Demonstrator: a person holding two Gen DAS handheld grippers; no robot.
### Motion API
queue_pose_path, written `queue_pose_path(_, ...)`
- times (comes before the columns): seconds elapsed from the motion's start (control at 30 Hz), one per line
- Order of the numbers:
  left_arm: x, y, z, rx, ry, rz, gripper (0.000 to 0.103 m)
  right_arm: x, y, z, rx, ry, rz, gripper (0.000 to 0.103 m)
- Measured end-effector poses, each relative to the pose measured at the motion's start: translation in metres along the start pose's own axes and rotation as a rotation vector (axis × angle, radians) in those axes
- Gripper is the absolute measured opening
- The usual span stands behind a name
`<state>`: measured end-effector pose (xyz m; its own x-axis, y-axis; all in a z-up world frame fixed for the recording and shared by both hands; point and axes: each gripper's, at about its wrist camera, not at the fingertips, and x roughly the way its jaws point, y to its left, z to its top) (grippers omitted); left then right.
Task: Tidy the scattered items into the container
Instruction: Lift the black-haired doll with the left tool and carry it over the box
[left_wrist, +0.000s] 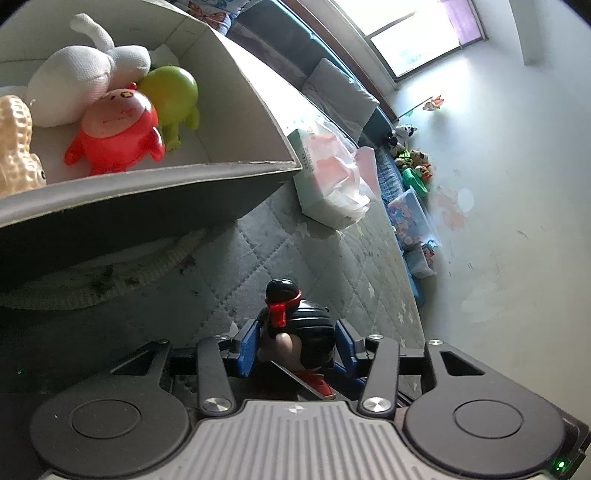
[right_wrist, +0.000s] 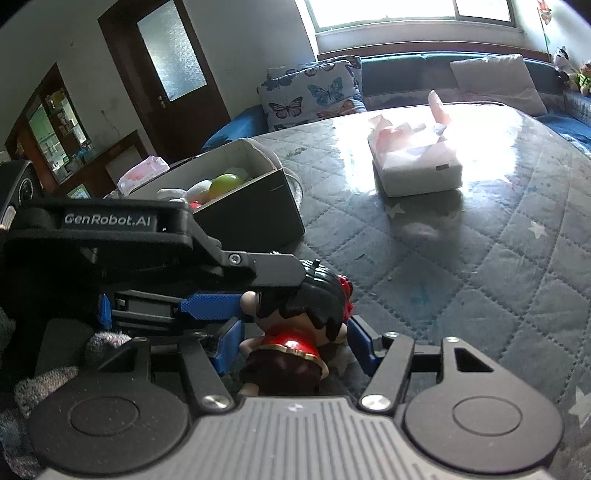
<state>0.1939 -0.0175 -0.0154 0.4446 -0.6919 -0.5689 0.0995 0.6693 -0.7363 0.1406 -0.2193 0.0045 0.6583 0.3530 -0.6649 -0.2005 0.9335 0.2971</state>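
Black-haired figurine (right_wrist: 295, 314) with red headband and red collar trimmed gold, between blue finger pads (right_wrist: 229, 345). Far left, dark-sided cardboard box (right_wrist: 255, 206), white inside: red (left_wrist: 114, 136), lime-green (left_wrist: 171, 99), white (left_wrist: 81, 81), cream toys (left_wrist: 14, 144). Grey quilted star-print cover (right_wrist: 480, 258). Butterfly-patterned pillow (right_wrist: 310, 92).

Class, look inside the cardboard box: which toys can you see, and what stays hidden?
Inside the box: white plush, green figure, red figure, peanut toy. Anything beneath them is covered.

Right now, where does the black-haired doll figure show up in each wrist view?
Left wrist: the doll figure sits bottom centre, seen from behind, clamped between the left tool's blue fingers.
Right wrist: the doll figure sits bottom centre, left tool gripping its head.
Shared landmark: the open toy box.
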Motion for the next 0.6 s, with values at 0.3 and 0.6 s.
queue_pose_path(0.3, -0.008, -0.005, -0.008, 0.037, -0.045, 0.021, 0.043, -0.002, 0.005, 0.0, -0.01, -0.009, -0.014, 0.059)
queue_pose_path(0.6, -0.029, -0.005, -0.015, 0.043, -0.098, 0.018, 0.043, -0.007, 0.024, -0.003, -0.085, -0.022, -0.017, 0.057)
